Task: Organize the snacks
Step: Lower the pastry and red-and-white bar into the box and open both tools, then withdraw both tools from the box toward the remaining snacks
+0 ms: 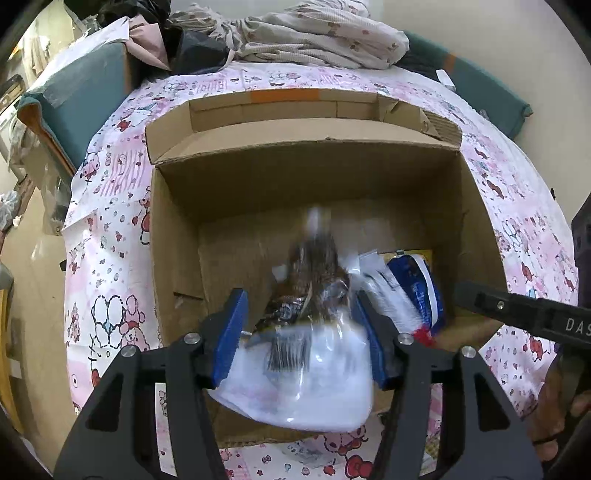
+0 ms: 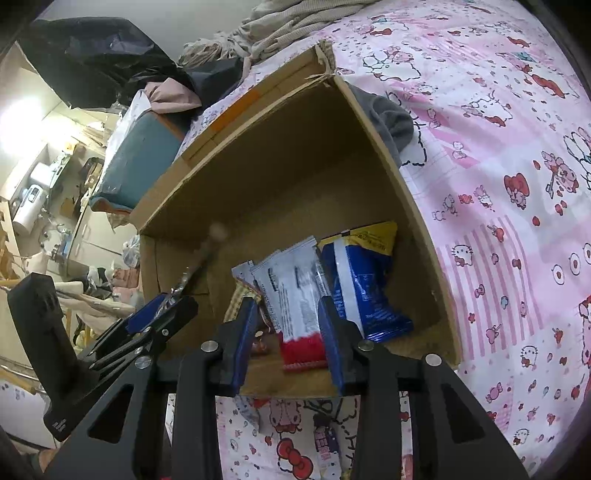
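Observation:
An open cardboard box [image 1: 258,177] sits on a pink patterned bedsheet; it also shows in the right wrist view [image 2: 280,177]. My left gripper [image 1: 299,332] is shut on a clear plastic snack bag [image 1: 306,376] with a dark printed packet inside, held over the box's near edge and blurred. In the box lie a blue and white snack packet [image 2: 365,291] and a white packet with a red end [image 2: 295,306]. My right gripper [image 2: 290,339] is open at the box's near wall, its fingers either side of the white packet without gripping it.
The pink bedsheet [image 2: 498,221] surrounds the box. Rumpled clothes and blankets [image 1: 306,33] pile up behind the box. A teal cushion [image 1: 81,88] lies at the left. More small packets [image 2: 325,446] lie on the sheet in front of the box.

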A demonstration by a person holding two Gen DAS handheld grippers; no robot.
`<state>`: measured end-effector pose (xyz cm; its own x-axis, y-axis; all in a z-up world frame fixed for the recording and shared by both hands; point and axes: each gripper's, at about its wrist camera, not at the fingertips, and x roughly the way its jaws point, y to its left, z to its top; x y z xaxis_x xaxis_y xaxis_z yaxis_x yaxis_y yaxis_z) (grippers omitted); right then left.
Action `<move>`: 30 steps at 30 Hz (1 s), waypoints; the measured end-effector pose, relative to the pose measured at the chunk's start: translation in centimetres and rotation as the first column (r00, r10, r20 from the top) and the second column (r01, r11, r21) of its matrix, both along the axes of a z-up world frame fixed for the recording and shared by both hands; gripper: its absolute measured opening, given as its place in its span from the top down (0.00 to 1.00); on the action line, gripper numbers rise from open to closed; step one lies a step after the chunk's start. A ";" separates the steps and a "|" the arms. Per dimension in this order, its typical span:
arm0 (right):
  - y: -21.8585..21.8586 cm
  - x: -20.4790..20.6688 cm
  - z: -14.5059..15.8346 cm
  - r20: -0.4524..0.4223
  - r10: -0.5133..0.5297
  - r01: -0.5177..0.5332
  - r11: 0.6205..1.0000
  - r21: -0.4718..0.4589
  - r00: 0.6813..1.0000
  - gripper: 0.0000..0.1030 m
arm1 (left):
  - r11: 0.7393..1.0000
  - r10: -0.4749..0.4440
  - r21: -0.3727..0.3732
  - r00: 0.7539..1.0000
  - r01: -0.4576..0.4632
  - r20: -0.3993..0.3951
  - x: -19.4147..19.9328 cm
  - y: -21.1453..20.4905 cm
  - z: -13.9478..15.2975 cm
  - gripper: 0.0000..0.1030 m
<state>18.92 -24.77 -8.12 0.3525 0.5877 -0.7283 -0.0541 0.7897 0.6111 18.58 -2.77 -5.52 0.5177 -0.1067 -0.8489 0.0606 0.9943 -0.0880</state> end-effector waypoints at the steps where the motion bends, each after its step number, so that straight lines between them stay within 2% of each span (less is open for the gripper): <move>1: 0.0 0.0 0.0 0.000 0.000 0.000 1.000 -0.001 1.000 0.63 | 1.000 0.000 0.004 1.000 -0.001 0.009 -0.1 0.0 0.1 0.47; 3: 0.1 0.1 -0.2 -0.017 0.002 -0.002 1.000 0.017 1.000 0.62 | 1.000 -0.008 0.007 1.000 0.008 0.006 0.0 -0.2 0.1 0.44; 4: 0.0 0.2 -0.4 -0.025 -0.003 0.003 1.000 0.021 1.000 0.60 | 1.000 -0.011 0.010 1.000 0.011 -0.006 0.0 -0.3 0.0 0.38; 5: -0.1 0.2 -0.4 -0.030 -0.011 0.012 1.000 0.018 0.999 0.45 | 1.000 -0.014 0.011 1.000 0.014 -0.017 0.0 -0.5 -0.1 0.28; 6: -0.3 0.2 -0.4 -0.027 -0.024 0.025 1.000 0.019 0.999 0.32 | 1.000 -0.017 0.008 0.999 0.018 -0.027 0.0 -0.6 -0.2 0.24; 7: -0.4 0.1 -0.3 -0.022 -0.032 0.032 0.999 0.022 0.999 0.29 | 1.000 -0.017 0.004 0.999 0.017 -0.027 -0.1 -0.6 -0.2 0.18; 8: -0.6 0.1 -0.1 -0.011 -0.040 0.040 0.999 0.026 0.999 0.27 | 1.000 -0.015 0.002 1.000 0.015 -0.021 -0.2 -0.6 -0.2 0.17; 18: -1.0 0.0 0.3 -0.007 -0.042 0.042 0.999 0.034 0.999 0.27 | 0.999 0.019 -0.026 1.000 -0.019 -0.019 -0.8 0.1 0.2 0.17; 26: -1.1 -1.2 1.1 0.006 -0.042 0.042 0.999 0.032 0.999 0.27 | 0.999 0.049 0.001 0.999 -0.049 0.009 -2.4 0.7 0.9 0.17; 30: -1.5 -2.5 1.6 0.008 -0.043 0.043 0.999 0.021 0.999 0.27 | 0.997 0.075 0.005 0.997 -0.075 -0.007 -3.5 1.1 1.2 0.17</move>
<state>16.38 -26.28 -6.51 0.3838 0.5869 -0.7129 -0.0252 0.7784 0.6273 15.12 -1.64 -4.30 0.5176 -0.0633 -0.8533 -0.0151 0.9964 -0.0831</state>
